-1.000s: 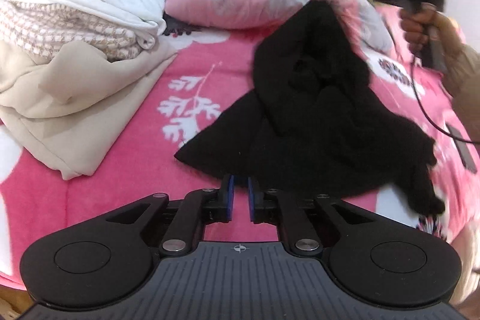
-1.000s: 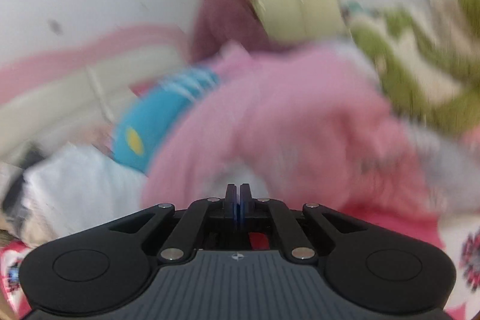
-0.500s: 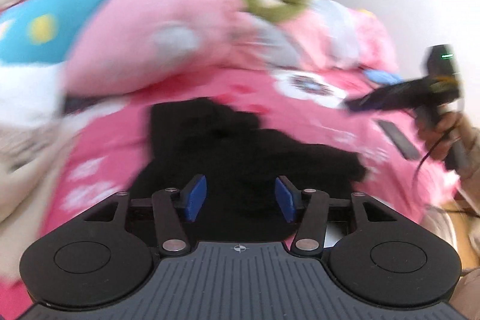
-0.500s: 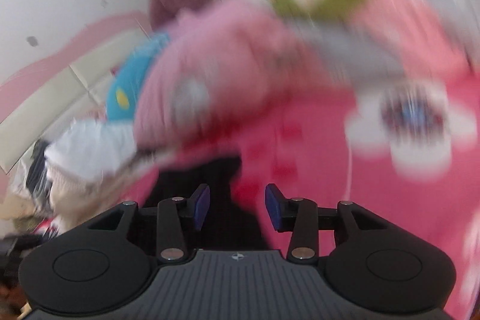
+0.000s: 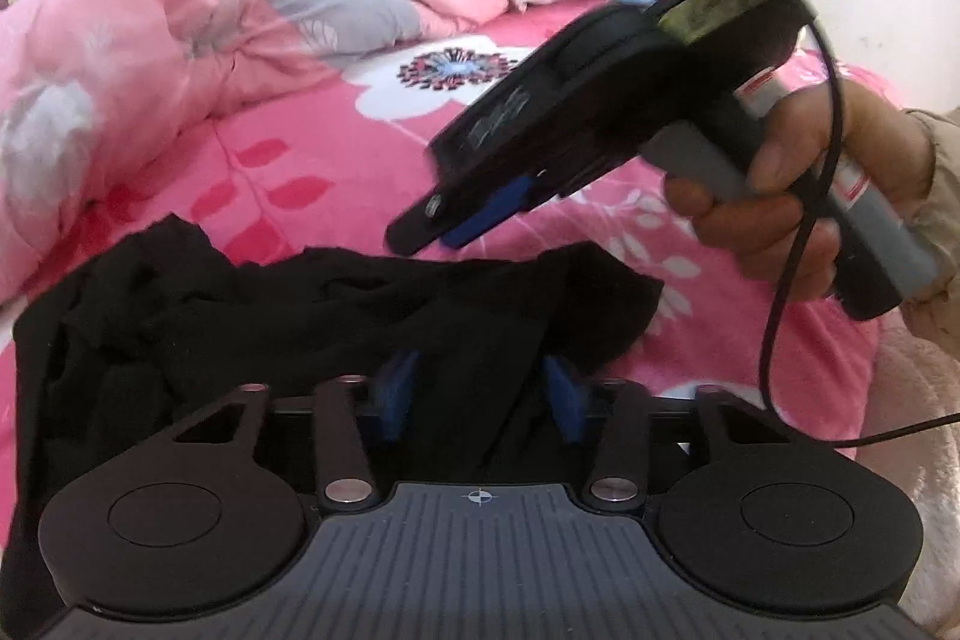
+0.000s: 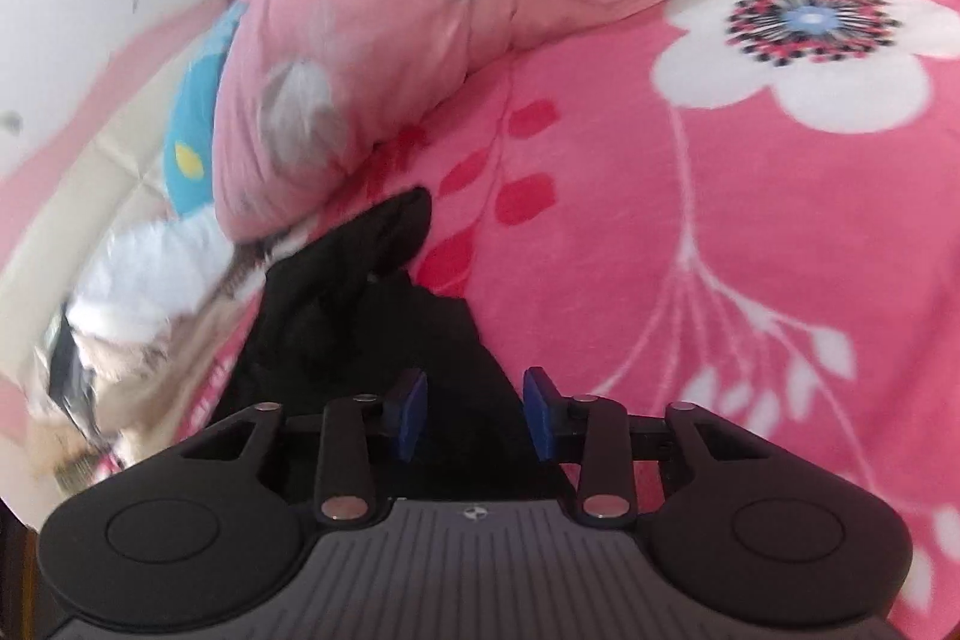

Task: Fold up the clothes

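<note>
**Inspector:** On the pink flowered bedspread, taking the black garment as reference and working from its left: the pink quilt is heaped beyond its left end, and in the right wrist view a pile of pale clothes sits further left again. The garment itself lies rumpled in a loose, uneven band, creased and bunched, with no clean fold line showing.

**Clerk:** And the tools?

**Inspector:** The left gripper is at the garment's near edge, its blue pads spread apart, with black cloth lying between and over them; it is not clamped. To the right and above the garment, the right gripper hangs clear of the cloth, held in the person's hand. Its own camera shows its pads parted, nothing between them but garment and bedspread below.

**Clerk:** Which step?

**Inspector:** In my judgement, arranging. The garment rests on the bed, released by both tools, and is neither flat nor neatly folded. Whether this is a laying-out or a re-grip between folds, the pictures do not settle.

**Clerk:** Next requirement?

**Inspector:** Each tool needs a distinct edge or corner, well apart along the band. The cloth is limp and dark, so layers are hard to tell apart; pinching two at once is the risk.
</note>
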